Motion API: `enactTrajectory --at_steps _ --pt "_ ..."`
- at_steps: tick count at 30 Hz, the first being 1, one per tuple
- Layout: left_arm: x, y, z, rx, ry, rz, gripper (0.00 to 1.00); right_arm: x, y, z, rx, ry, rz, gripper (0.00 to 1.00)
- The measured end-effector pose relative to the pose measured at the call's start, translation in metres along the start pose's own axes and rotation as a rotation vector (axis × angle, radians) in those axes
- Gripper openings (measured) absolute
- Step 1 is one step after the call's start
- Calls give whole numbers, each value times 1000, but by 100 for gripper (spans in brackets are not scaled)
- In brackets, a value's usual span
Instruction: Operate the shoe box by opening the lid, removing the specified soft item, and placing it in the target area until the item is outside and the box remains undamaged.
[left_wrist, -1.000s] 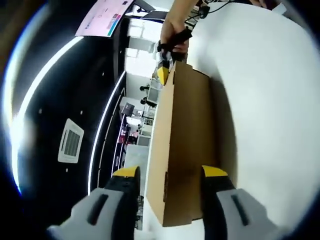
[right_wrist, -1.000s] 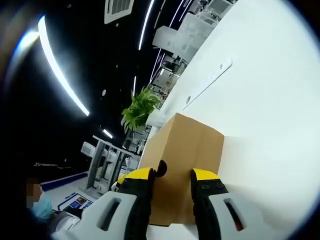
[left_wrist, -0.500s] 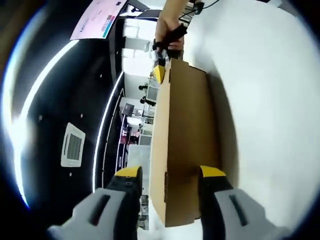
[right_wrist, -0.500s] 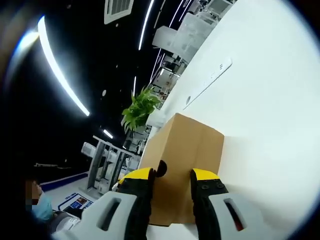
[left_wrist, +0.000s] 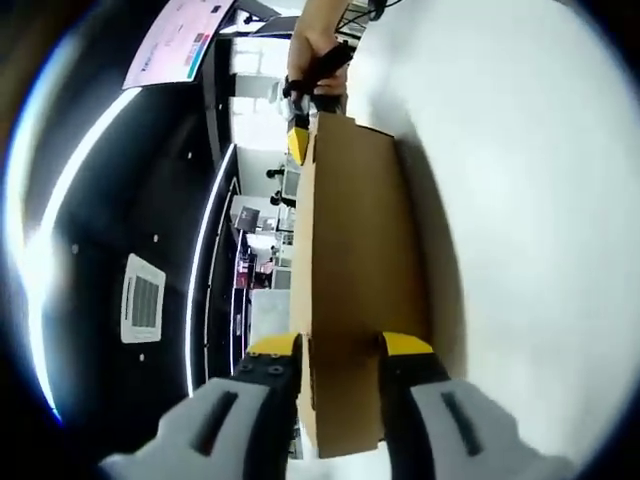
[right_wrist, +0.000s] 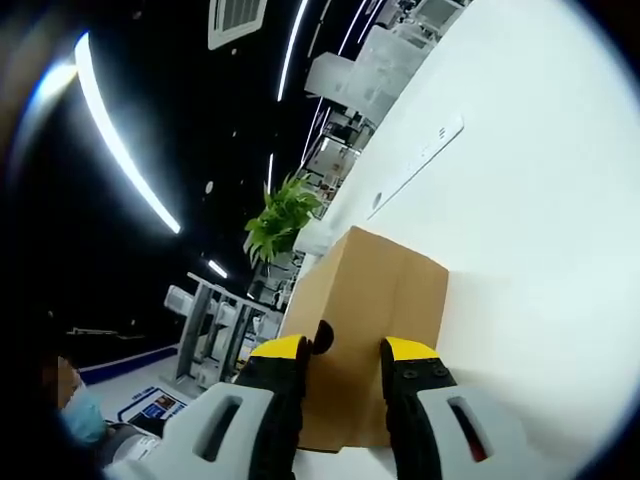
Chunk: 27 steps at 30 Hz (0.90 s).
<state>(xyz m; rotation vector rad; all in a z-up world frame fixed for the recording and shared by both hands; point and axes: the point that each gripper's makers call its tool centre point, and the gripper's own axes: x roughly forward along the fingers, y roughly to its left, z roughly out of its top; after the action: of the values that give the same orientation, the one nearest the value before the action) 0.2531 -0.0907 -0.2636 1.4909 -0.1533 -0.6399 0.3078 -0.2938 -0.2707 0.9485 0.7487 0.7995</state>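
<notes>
The box (left_wrist: 360, 290) lay on the table (left_wrist: 530, 230), one end between the left gripper's (left_wrist: 340, 345) jaws, the far end at the right gripper (left_wrist: 300, 135). In the right gripper view a plant (right_wrist: 280, 222) stood beyond the box.

1. The shoe box (left_wrist: 355, 290) is plain brown cardboard, long and narrow, with its lid down; no item from inside it can be seen.
2. It lies on a white table (left_wrist: 530, 200), casting a soft shadow along one long side.
3. In the left gripper view it runs lengthwise away from the camera, its near end low in the picture.
4. In the right gripper view the box (right_wrist: 370, 310) is seen end-on (a small round dark hole shows on the side face, near the lower edge).
</notes>
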Motion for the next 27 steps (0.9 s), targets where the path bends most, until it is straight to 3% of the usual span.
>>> enactTrajectory --at_steps 10,18,19,24,27 --pt "2 -1 2 14 1 17 29 -1 -1 1 4 -11 11 29" --pt "1 -1 1 -7 -16 24 29 -4 -1 2 23 -71 28 29" --pt "1 -1 1 -11 -17 24 29 -5 -2 2 -60 -71 -8 30" --pt "1 -2 -1 -21 -25 23 29 -10 11 2 -153 -71 -37 32" --pt "1 -2 -1 -28 -29 22 29 -23 22 9 -342 -108 -129 32"
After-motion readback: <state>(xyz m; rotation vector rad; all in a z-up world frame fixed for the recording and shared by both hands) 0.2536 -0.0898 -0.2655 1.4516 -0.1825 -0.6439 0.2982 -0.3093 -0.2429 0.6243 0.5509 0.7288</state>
